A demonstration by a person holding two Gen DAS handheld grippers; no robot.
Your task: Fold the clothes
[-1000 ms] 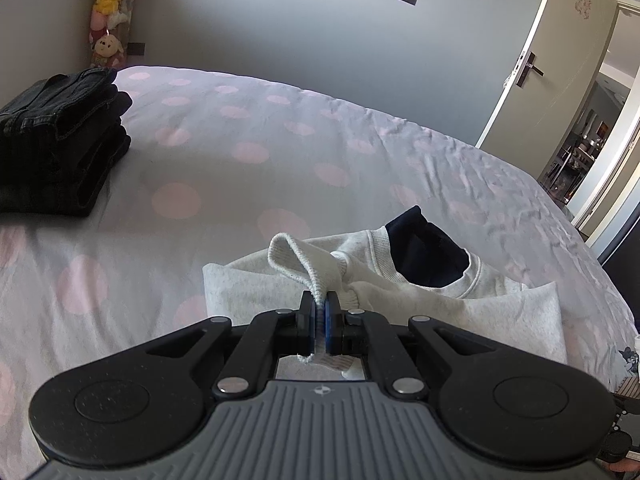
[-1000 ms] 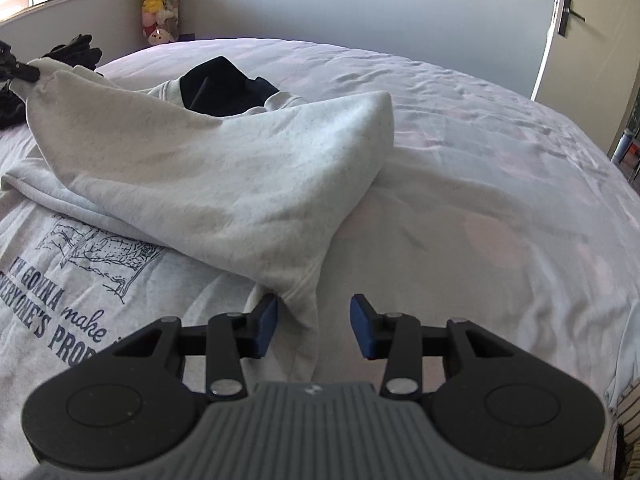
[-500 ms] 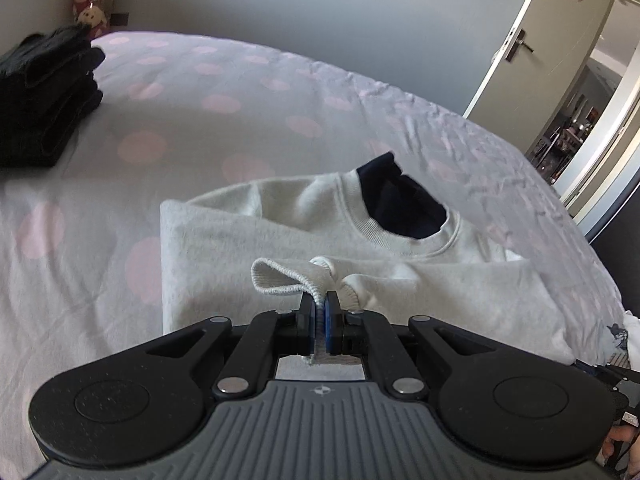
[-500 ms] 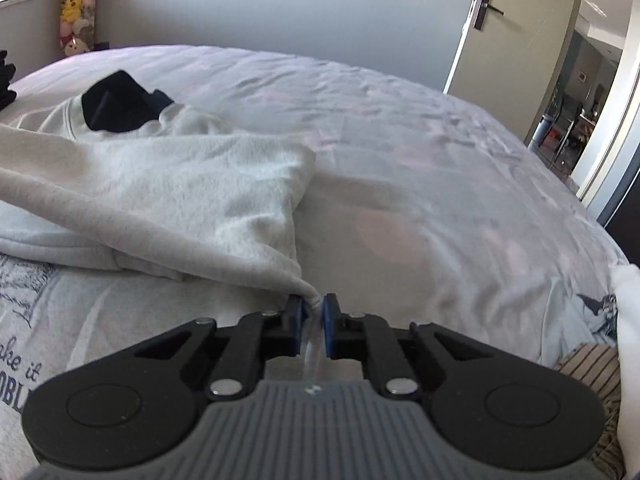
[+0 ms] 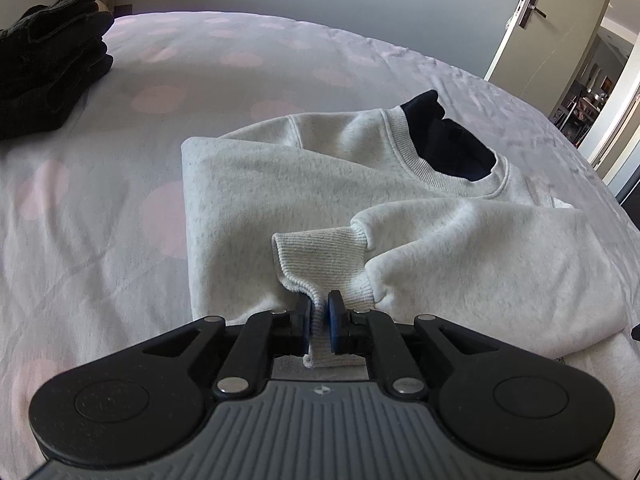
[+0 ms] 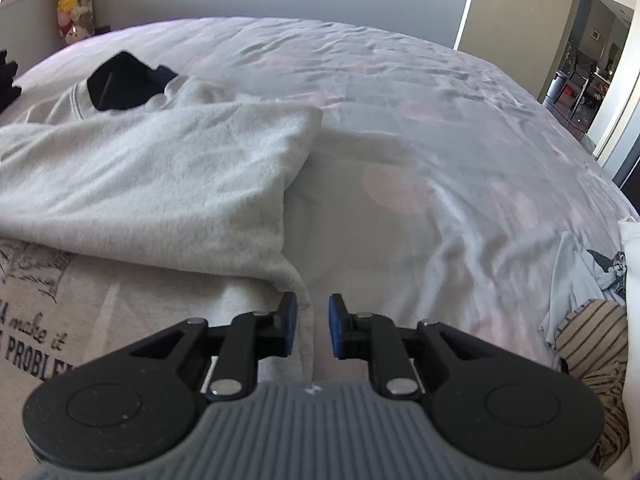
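Note:
A light grey sweatshirt (image 5: pixel 280 184) with a dark blue inner collar (image 5: pixel 448 140) lies on the bed, both sleeves folded across its chest. My left gripper (image 5: pixel 319 312) has its jaws slightly parted around the ribbed sleeve cuff (image 5: pixel 324 256), which still sits between the pads. In the right wrist view the sweatshirt (image 6: pixel 160 176) lies at left, its printed front (image 6: pixel 32 332) showing below. My right gripper (image 6: pixel 312 316) is open, the folded sleeve's corner (image 6: pixel 298 284) just at its left pad.
A stack of folded dark clothes (image 5: pixel 44 64) sits at the far left of the polka-dot bedsheet (image 5: pixel 100 208). More garments, one striped (image 6: pixel 592 340), lie at the right edge. Plush toys (image 6: pixel 74 0) stand in the corner. A door (image 5: pixel 548 20) stands open at the right.
The left gripper lowered the sleeve cuff onto the sweatshirt and its jaws have eased apart. The right gripper, shut on the sleeve corner half a second ago, has opened and let it go.

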